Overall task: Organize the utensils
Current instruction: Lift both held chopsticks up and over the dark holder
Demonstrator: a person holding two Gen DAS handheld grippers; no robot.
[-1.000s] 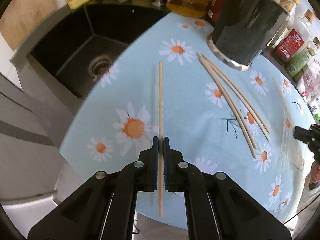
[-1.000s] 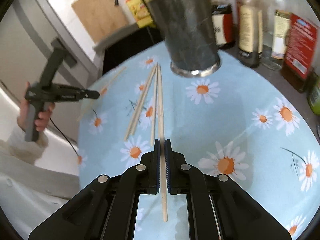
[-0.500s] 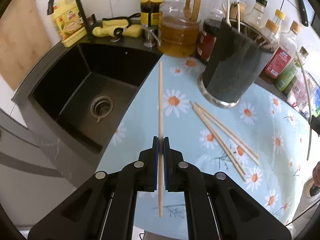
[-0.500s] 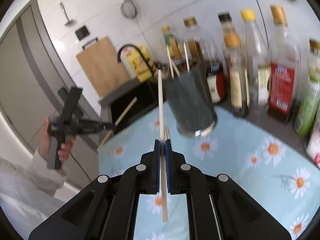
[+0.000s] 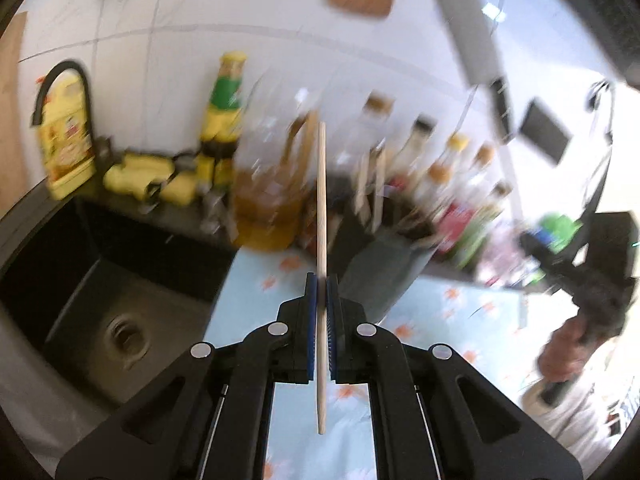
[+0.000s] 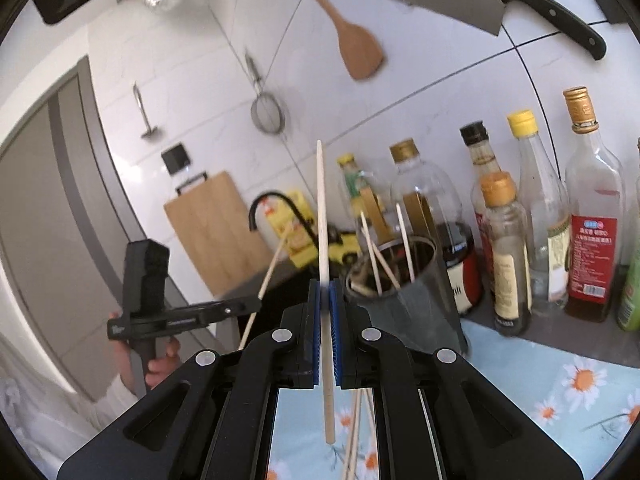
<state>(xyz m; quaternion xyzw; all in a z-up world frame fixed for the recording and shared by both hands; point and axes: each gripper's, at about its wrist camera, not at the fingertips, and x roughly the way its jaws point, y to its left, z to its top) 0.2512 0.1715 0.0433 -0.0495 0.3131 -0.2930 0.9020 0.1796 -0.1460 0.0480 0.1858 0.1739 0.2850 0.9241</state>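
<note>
Both grippers have risen off the daisy tablecloth (image 6: 560, 380) since a second ago. Left gripper (image 5: 321, 280) clamped on one chopstick (image 5: 321, 200); right gripper (image 6: 326, 288) clamped on another chopstick (image 6: 323, 216); both sticks held in the air. Dark holder (image 6: 404, 300) just beyond; loose chopsticks (image 6: 356, 432) partly hidden below. Left view motion-blurred; bottle labels unreadable.

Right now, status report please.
Left gripper and right gripper each shut on a chopstick. Holder ahead, part filled. Nothing blocking.

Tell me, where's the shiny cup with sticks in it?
In the right wrist view, the metal cup stands just right of the right claw, in front of the bottles on the counter.
</note>
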